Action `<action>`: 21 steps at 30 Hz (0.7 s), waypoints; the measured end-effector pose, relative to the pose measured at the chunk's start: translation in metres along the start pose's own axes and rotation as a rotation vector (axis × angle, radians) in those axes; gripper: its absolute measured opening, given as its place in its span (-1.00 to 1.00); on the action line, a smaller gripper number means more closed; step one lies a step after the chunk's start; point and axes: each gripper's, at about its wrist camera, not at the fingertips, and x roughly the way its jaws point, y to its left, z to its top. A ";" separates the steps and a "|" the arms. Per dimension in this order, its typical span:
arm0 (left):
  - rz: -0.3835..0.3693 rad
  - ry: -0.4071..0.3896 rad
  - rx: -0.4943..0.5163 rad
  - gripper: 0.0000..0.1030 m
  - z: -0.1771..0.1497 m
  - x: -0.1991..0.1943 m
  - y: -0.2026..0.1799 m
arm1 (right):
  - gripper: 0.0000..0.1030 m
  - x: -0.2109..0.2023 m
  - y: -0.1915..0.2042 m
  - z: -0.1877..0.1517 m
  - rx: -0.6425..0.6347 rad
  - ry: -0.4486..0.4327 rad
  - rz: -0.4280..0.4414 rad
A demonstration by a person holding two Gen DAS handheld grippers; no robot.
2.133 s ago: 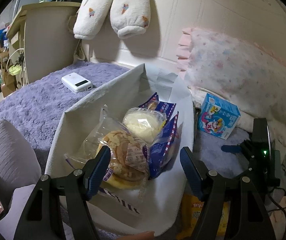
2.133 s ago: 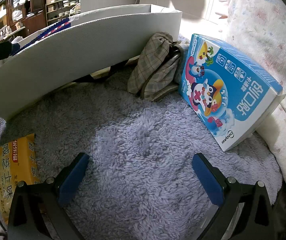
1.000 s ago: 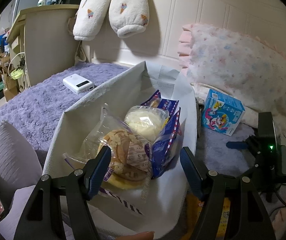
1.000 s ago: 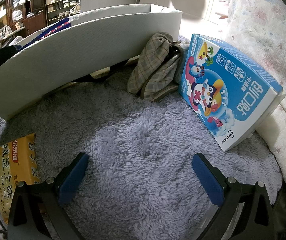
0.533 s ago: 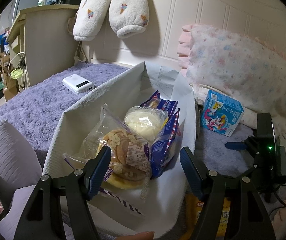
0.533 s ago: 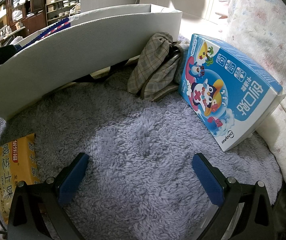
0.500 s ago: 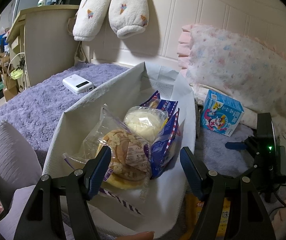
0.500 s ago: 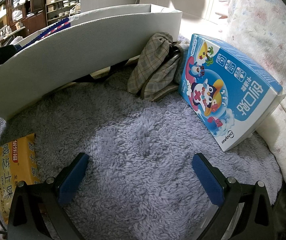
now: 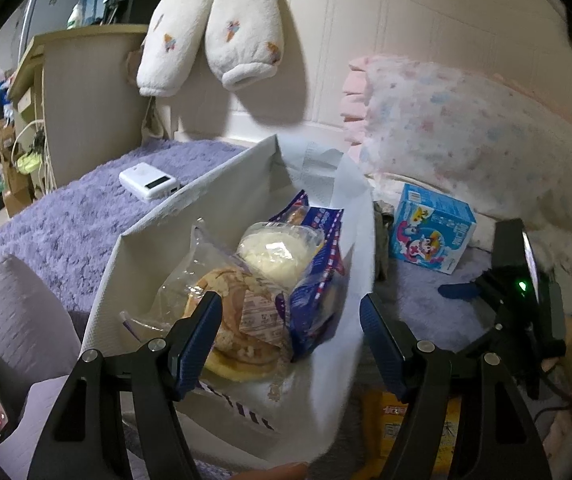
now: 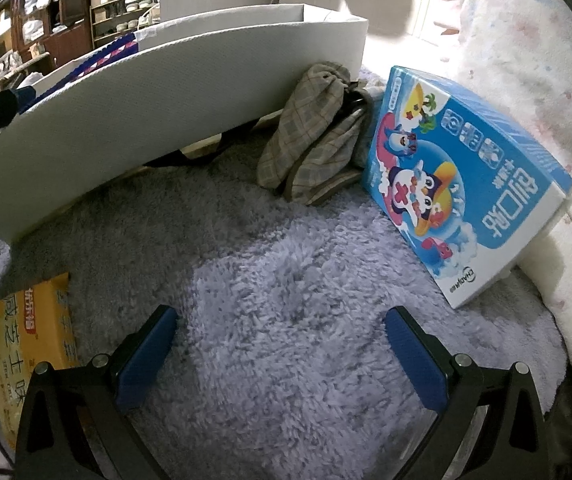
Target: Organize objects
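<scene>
1. Lying far left on the purple fleece blanket (image 9: 65, 216), a white power bank (image 9: 149, 181) sits apart from everything else.
2. Next comes the white fabric bin (image 9: 338, 344), standing open on the blanket – inside are a bagged round pastry (image 9: 229, 312), a wrapped white bun (image 9: 277, 252) and a blue snack packet (image 9: 318, 280), all leaning together.
3. The left gripper (image 9: 290, 320) hovers over the bin's near end with its jaws spread wide; nothing is between them, and the pastry bag shows just beyond the left finger.
4. A yellow snack packet (image 10: 31, 332) lies flat on the blanket just outside the bin's right wall, near its front corner.
5. The right gripper (image 10: 281, 340) points down at bare blanket, jaws spread and empty – the yellow packet is just left of its left finger.
6. A plaid cloth pouch (image 10: 318, 136) is bunched against the bin's outer wall (image 10: 145, 108).
7. Touching the pouch on its right, a blue cartoon-printed box (image 10: 462, 200) stands tilted, propped back against the floral pillow (image 10: 534, 60).
</scene>
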 end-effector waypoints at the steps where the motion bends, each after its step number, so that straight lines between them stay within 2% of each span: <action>1: 0.000 -0.006 0.008 0.38 0.000 -0.001 -0.001 | 1.00 0.001 -0.001 0.002 0.005 0.006 0.008; 5: -0.002 -0.018 0.022 0.38 0.000 -0.003 -0.004 | 1.00 0.001 -0.001 0.004 0.025 0.011 -0.010; 14: 0.001 0.003 -0.013 0.38 0.001 0.000 0.001 | 1.00 -0.009 -0.009 0.005 0.083 0.021 0.015; 16: 0.000 -0.003 -0.021 0.38 0.003 -0.001 0.003 | 0.81 -0.019 -0.010 0.006 0.113 0.006 0.028; 19: -0.006 -0.031 -0.042 0.38 0.007 -0.006 0.008 | 0.73 -0.047 -0.017 0.011 0.210 -0.057 0.093; 21: -0.013 -0.038 -0.061 0.38 0.010 -0.006 0.011 | 0.73 -0.074 -0.031 0.016 0.327 -0.165 0.088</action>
